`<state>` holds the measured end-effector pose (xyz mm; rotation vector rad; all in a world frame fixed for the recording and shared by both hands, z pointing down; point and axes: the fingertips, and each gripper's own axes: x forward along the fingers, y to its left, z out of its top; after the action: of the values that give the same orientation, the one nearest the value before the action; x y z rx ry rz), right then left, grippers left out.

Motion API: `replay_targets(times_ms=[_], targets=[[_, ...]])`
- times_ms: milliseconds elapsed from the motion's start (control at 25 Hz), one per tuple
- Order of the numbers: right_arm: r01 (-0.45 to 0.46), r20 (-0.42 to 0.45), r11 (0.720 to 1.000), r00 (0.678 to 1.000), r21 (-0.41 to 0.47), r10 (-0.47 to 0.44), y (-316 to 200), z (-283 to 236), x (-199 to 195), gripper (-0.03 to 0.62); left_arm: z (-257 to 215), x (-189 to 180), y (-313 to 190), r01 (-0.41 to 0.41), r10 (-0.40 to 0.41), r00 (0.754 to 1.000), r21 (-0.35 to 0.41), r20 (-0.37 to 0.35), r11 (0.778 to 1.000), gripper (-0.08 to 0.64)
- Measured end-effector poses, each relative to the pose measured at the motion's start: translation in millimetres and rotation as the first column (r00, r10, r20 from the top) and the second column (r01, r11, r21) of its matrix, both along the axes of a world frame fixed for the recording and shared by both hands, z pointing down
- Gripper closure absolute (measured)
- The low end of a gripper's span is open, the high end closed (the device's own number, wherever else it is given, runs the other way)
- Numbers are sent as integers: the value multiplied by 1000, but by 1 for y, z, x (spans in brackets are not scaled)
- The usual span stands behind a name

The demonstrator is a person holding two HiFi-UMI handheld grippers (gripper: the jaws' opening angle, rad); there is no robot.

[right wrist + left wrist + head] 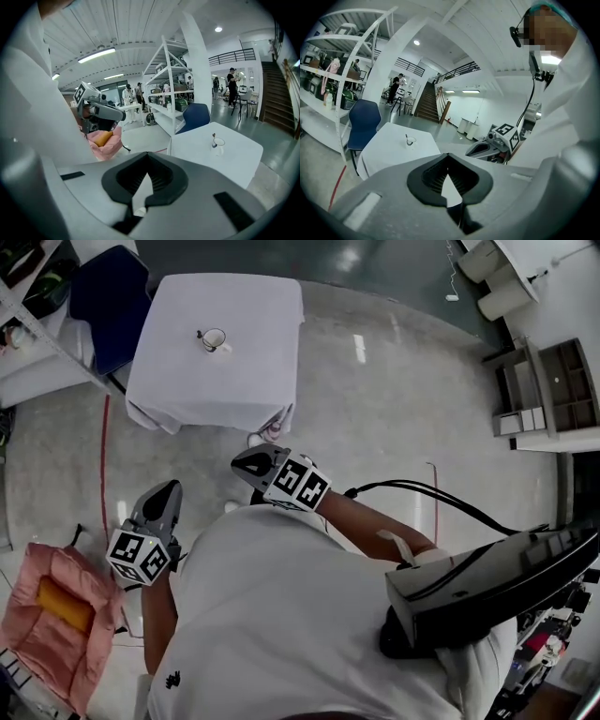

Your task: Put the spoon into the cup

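Note:
A white cup (215, 339) stands on the white-clothed table (244, 362) far ahead of me, with the spoon (202, 336) standing in it, handle up. The same cup (409, 141) shows small in the left gripper view, and the cup (218, 143) with the spoon (213, 138) appears in the right gripper view. My left gripper (165, 495) is held near my body, shut and empty. My right gripper (248, 465) is also shut with nothing in it, well short of the table. Each gripper sees the other: the right gripper (480, 149), the left gripper (112, 112).
A blue chair (108, 296) stands left of the table, beside white shelving (28, 324). A pink cushion holding an orange item (64, 604) lies on the floor at my left. White cabinets (553, 390) line the right wall. People stand far off by the staircase (426, 101).

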<state>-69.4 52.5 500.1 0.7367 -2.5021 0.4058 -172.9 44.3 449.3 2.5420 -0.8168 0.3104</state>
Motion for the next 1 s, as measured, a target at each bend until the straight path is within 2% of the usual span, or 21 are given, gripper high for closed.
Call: replay_targets(times_ms=[240,600,1000], targets=[[18,-12,1000,1000,17,-17,-14,-2,-8,584,1,-8,-12,8,-8,1000,-1,4,1000,551],[39,-28,999,999,32,-38,-22,-2,-5,584,7,0,-18,10,-10,1000,3,17,1000,551],[51,-22,999,998,10,-51,-13,-1,-10,584,11,-5,-11,19,-18,999,-18,27,1000,551]])
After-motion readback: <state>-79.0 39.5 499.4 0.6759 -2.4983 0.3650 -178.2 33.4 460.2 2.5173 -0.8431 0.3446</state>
